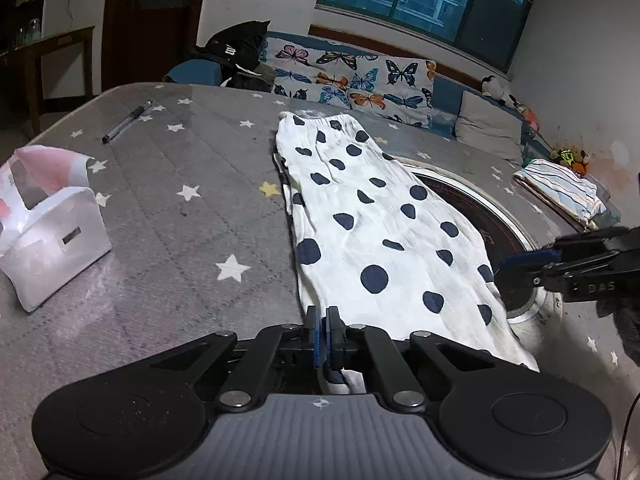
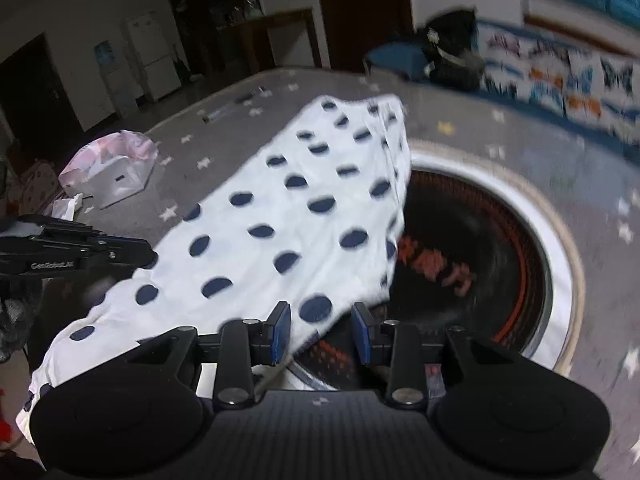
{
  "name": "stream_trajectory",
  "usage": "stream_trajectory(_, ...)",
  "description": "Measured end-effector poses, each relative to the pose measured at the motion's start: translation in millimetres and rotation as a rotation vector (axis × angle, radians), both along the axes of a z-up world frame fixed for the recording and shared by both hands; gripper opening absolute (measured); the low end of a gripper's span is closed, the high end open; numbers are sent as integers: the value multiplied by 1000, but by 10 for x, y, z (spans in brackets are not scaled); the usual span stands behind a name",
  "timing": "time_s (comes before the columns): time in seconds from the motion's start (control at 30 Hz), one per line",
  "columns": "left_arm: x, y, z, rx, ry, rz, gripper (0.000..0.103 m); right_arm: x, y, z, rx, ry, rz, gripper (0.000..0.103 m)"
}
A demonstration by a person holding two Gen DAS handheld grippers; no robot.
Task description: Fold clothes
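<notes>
garment: white polka-dot garment (image 1: 372,216) lies lengthwise on the star-print grey cover (image 1: 160,208), one edge overlapping the round dark disc (image 2: 480,248) | left gripper (image 1: 322,322): jaws pinched together on the garment's near end | right gripper (image 2: 321,330): jaws apart, straddling the garment's edge by the disc; holding nothing

A grey star-print cover (image 1: 168,184) spreads over the table. A pen (image 1: 127,121) lies near its far left corner, a white plastic bag (image 1: 48,224) at the left edge. Butterfly cushions (image 1: 352,76) line the sofa beyond, with a striped folded cloth (image 1: 560,190) at the right.
</notes>
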State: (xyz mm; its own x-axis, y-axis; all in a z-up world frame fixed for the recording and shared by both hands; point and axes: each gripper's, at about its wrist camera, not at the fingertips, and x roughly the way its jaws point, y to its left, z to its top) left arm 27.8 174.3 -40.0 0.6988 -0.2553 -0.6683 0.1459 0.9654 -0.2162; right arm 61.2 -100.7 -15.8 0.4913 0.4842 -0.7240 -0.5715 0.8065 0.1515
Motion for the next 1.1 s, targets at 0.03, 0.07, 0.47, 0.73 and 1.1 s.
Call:
stream_trajectory(0.03, 1, 1, -2, 5, -2, 2, 2, -26, 32, 27, -1, -16, 14, 33)
stream_trajectory(0.07, 2, 2, -3, 11, -4, 4, 2, -47, 72, 45, 3, -21, 34, 33)
stream_trajectory(0.47, -23, -43, 86, -33, 7, -29, 10, -275, 192, -46, -68, -29, 141, 33)
stream_trajectory(0.73, 52, -163, -26, 37, 17, -38, 5, -403, 227, -100, -108, -33, 189, 33)
stream_trajectory(1.1, -8, -36, 26, 81, 2, -4, 1, -415, 166, -18, -87, -34, 172, 33)
